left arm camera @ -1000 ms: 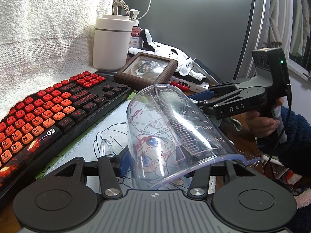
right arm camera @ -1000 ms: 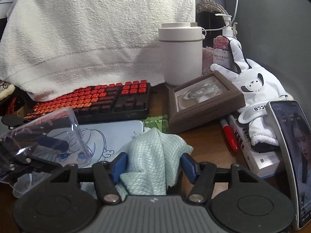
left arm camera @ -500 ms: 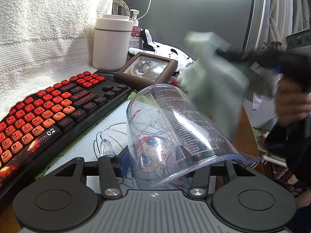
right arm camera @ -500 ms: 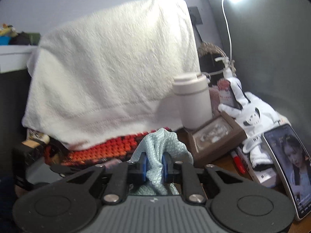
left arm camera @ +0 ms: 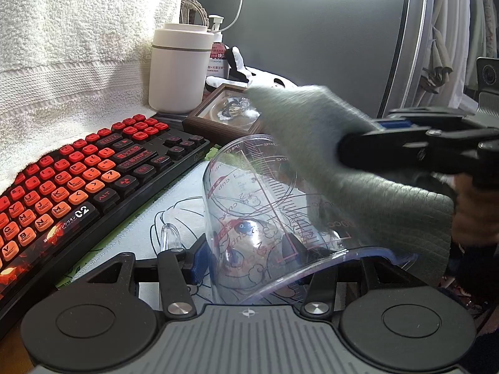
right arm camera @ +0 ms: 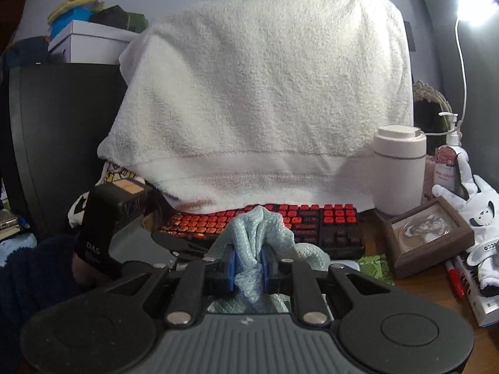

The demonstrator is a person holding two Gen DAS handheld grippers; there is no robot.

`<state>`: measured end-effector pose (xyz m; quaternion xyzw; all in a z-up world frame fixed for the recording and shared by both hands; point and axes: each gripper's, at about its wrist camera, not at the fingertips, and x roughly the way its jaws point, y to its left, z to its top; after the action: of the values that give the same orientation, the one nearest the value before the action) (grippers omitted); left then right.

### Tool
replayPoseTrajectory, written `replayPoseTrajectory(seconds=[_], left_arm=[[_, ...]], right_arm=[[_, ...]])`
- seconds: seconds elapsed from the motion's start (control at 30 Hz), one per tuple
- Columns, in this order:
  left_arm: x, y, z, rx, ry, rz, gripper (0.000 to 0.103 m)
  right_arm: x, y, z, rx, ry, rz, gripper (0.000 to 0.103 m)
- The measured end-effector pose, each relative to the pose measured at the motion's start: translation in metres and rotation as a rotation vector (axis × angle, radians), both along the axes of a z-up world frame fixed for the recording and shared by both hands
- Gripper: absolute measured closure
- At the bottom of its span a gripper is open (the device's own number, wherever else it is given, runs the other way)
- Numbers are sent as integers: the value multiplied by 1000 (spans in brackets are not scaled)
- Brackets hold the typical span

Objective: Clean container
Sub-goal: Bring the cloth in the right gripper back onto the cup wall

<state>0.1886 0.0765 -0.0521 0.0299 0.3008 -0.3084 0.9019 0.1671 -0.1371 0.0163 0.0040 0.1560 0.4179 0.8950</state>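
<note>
Your left claw [left arm camera: 246, 255] grips the light, slick, probably plastic measuring cup [left arm camera: 268, 215] by its wall while your right claw [right arm camera: 248, 263], clamped on the soft cloth [right arm camera: 255, 237], should wipe gently.

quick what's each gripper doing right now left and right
Left gripper: closed on the clear measuring cup, held tilted.
Right gripper: closed on the pale green cloth.

We see a clear measuring cup [left arm camera: 262, 218] with red markings at centre frame, a pale green waffle-weave cloth [right arm camera: 255, 243], red-to-orange keys on a black keyboard [left arm camera: 78, 184] at left, and a white towel [right arm camera: 262, 93] above.
</note>
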Motion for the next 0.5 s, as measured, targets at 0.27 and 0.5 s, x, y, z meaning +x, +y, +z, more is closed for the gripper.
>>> replayPoseTrajectory(seconds=[0.27, 0.5], left_arm=[[0, 0, 0, -1, 1, 0, 54], [1, 0, -1, 1, 0, 0, 54]], right_arm=[[1, 45, -17, -59, 0, 47, 86], [18, 55, -18, -109, -36, -25, 86]])
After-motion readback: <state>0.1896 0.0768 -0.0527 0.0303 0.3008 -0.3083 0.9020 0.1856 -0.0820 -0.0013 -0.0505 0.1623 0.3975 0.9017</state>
